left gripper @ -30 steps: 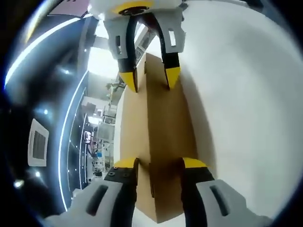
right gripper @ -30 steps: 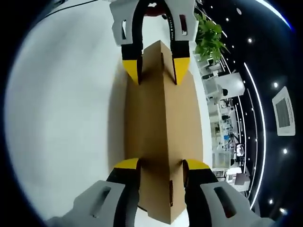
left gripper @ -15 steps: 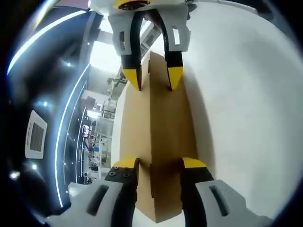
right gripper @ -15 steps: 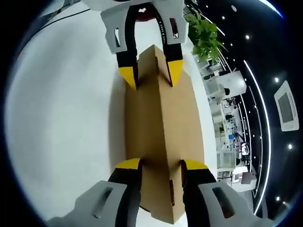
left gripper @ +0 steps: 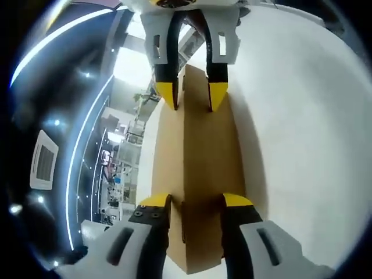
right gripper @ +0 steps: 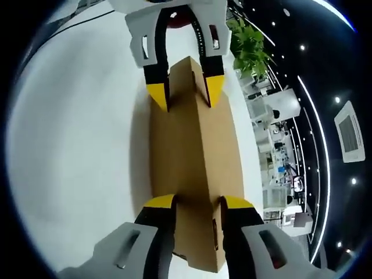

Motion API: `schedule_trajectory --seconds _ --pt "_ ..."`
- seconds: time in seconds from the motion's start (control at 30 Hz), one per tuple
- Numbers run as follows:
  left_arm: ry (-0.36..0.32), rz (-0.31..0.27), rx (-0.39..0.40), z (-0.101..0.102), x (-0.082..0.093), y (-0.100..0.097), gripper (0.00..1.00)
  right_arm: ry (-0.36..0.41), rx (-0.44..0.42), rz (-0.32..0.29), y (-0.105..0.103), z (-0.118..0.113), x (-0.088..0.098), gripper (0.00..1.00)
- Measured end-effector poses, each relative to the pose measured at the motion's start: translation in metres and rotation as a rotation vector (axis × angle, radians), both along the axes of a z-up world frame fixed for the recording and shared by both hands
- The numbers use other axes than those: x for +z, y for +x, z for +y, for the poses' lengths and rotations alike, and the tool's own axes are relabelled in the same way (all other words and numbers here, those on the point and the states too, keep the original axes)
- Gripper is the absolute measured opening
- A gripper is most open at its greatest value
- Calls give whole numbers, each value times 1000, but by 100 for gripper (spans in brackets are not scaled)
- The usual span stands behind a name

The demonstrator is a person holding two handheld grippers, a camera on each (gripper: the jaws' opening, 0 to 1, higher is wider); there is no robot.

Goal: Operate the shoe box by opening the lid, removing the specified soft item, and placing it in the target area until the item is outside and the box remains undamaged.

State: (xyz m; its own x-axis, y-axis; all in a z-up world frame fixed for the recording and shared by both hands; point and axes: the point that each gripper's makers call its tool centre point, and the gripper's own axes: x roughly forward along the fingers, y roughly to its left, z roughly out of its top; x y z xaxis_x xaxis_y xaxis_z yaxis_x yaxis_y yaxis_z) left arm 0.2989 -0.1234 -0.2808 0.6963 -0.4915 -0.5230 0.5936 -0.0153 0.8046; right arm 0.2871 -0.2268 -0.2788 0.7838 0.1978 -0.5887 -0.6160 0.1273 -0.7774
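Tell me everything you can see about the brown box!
The shoe box is plain brown cardboard, long and narrow, with its lid shut. It sits on a white surface. The left gripper pinches one end between its yellow-tipped jaws, and the right gripper pinches the opposite end. Small slots mark the ends.

Each view looks close along cardboard box (left gripper: 197, 174) from opposite ends, facing other; both share box, white table (right gripper: 75, 145).
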Motion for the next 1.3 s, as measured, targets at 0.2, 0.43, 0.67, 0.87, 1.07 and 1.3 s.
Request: schedule_trajectory --seconds 0.2,0.43,0.67,0.87,1.07,1.3 --pt "-9 6 -3 0 3 1 33 3 -6 4 1 0 4 29" --pt "-11 8 -13 -1 7 1 34 9 -14 -4 0 0 9 28" --pt "-19 8 -20 0 13 1 33 25 -28 -6 0 -1 15 28" --pt "-24 11 -13 0 16 1 33 22 -25 -8 1 -1 18 29" --pt "-38 11 -7 0 21 2 35 15 -22 -14 4 -1 22 33" --pt "-61 14 20 1 25 6 37 30 -41 -13 9 -7 25 35"
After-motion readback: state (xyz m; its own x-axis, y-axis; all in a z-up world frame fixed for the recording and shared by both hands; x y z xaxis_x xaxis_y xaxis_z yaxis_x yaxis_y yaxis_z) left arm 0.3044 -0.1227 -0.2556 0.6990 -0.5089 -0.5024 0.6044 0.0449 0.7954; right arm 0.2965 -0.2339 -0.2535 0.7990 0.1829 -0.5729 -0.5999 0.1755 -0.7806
